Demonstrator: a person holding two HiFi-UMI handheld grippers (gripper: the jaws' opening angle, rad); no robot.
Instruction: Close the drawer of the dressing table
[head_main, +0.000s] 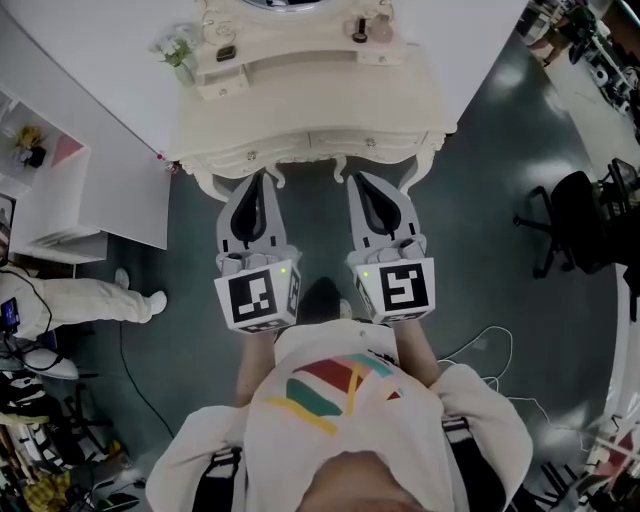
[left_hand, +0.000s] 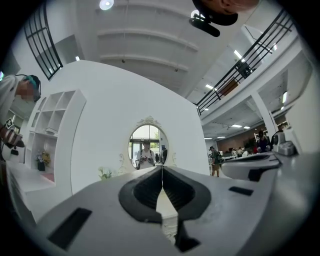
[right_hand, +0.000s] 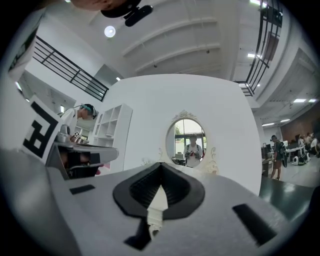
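Hovering at the tabletop's (head_main: 300, 105) near edge | left gripper (head_main: 262, 176) fingers shut, empty | right gripper (head_main: 356, 179) fingers shut, empty | drawer fronts (head_main: 252, 157) look flush, just beyond tips | closing seems done; nothing visibly left.

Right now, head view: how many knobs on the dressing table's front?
2. The left knob sits ahead of the left gripper; the right knob sits ahead of the right gripper. Others may be hidden or too small to see.
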